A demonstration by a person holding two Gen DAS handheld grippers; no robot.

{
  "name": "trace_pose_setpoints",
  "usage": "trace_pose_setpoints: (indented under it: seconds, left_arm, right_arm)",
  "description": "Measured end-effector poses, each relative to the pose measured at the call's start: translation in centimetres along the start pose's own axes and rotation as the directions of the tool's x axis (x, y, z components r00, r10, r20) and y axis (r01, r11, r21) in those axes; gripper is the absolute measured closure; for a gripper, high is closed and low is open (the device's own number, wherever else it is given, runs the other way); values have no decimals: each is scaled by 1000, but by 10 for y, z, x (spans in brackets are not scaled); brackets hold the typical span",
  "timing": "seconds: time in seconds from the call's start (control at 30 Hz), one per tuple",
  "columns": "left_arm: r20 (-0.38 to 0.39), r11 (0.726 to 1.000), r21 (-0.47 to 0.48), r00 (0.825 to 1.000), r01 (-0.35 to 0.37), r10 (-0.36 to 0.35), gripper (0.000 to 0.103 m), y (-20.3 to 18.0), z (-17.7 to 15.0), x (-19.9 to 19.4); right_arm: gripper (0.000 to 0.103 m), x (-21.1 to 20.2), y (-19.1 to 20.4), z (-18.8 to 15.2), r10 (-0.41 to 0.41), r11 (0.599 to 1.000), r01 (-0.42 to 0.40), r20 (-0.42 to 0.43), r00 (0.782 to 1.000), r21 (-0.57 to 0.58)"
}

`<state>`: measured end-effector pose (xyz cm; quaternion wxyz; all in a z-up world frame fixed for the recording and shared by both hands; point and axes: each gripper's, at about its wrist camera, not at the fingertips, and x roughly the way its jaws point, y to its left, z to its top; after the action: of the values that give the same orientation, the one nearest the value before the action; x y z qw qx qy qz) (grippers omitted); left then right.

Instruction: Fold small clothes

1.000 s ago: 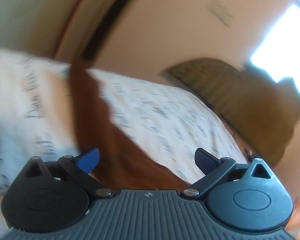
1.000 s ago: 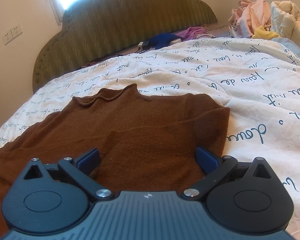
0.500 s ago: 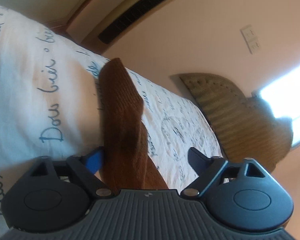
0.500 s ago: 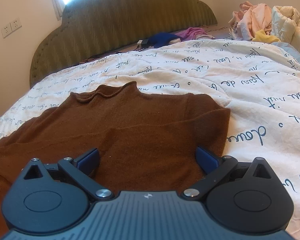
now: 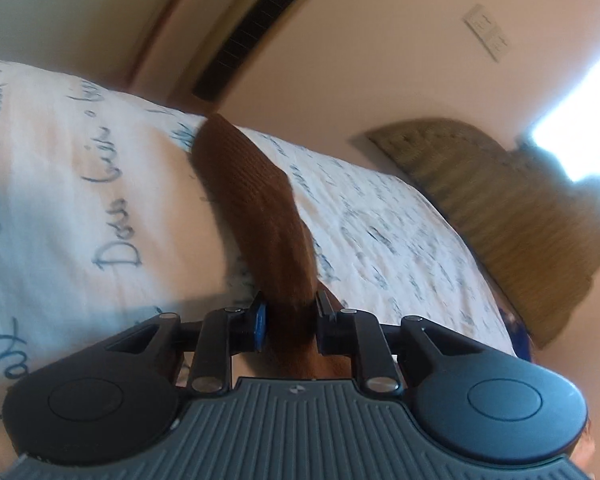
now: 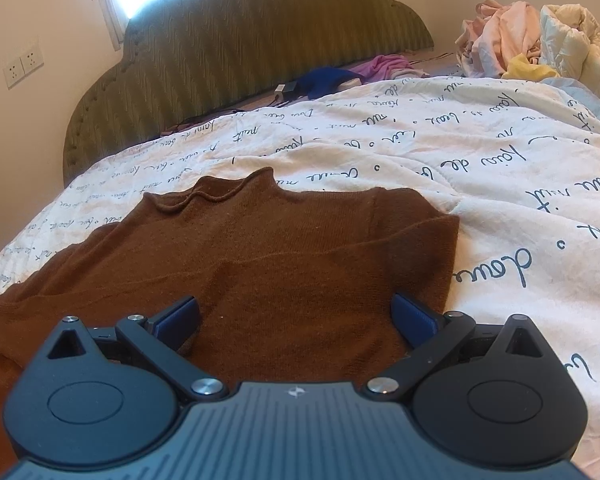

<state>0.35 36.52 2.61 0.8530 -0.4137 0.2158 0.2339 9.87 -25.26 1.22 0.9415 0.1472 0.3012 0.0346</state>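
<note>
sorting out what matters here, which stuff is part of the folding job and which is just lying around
Part of the job:
- brown sweater, its sleeve clamped in the left tool
- right tool, open over the sweater

Just lying about:
- clothes pile
- blue garment
- pink garment

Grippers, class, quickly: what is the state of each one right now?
Left gripper: has just been closing, now shut on the brown sleeve.
Right gripper: open over the brown sweater, holding nothing.
</note>
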Motion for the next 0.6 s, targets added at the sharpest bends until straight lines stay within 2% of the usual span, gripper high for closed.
trace_pose_setpoints:
  seconds: [0.03, 0.07, 0.1, 0.13, 0.2, 0.23, 0.27, 0.33, 0.4, 0.43, 0.47, 0.5, 0.53, 0.57, 0.6]
  left_arm:
    - [10, 1000, -6, 1000, -9, 9, 82, -2, 2, -1]
    - [29, 999, 6, 999, -33, 33, 86, -10, 3, -4]
    - [63, 998, 38, 997, -48, 46, 92, -25, 1, -10]
    - [89, 995, 89, 996, -36, 28, 98, -45, -2, -17]
    - [106, 974, 221, 991, 54, -79, 98, -94, -26, -36]
    - [92, 947, 303, 986, 105, -139, 98, -122, -43, -44]
    - [65, 903, 399, 978, 156, -198, 98, -154, -69, -52]
    - [-50, 793, 539, 950, 285, -307, 98, -208, -127, -62]
    - [-221, 676, 605, 904, 421, -365, 98, -249, -198, -63]
    - [-304, 627, 624, 884, 466, -355, 97, -262, -231, -61]
    - [-414, 565, 637, 851, 524, -323, 92, -273, -268, -56]
    - [-494, 523, 642, 824, 561, -277, 86, -279, -299, -51]
    - [-542, 488, 650, 806, 582, -240, 80, -280, -327, -48]
    - [-551, 459, 665, 802, 589, -231, 80, -278, -343, -50]
    - [-533, 429, 688, 808, 586, -249, 77, -271, -352, -56]
  right_arm:
    - [0, 0, 0, 0, 2, 1000, -2, 1, 1000, 2]
    - [0, 0, -1, 0, 3, 1000, -3, 2, 1000, 4]
    - [0, 0, -1, 0, 3, 1000, -3, 3, 1000, 5]
    - [0, 0, -1, 0, 3, 1000, -3, 3, 1000, 5]
    - [0, 0, 0, 0, 2, 1000, -2, 4, 1000, 5]
    - [0, 0, 0, 0, 0, 1000, 0, 4, 1000, 4]
    - [0, 0, 0, 0, 0, 1000, 0, 4, 1000, 4]
    - [0, 0, 0, 0, 2, 1000, -2, 5, 1000, 7]
    - [0, 0, -2, 0, 11, 1000, -11, 8, 1000, 20]
    - [0, -1, -4, 0, 19, 999, -19, 11, 1000, 31]
    - [0, -1, -6, 0, 26, 999, -27, 13, 1000, 42]
    - [0, -1, -8, 0, 36, 998, -37, 16, 999, 54]
    - [0, -2, -11, 0, 48, 996, -49, 20, 999, 68]
    - [0, -2, -14, 0, 57, 995, -59, 23, 998, 80]
    - [0, -2, -16, 0, 66, 994, -68, 26, 997, 91]
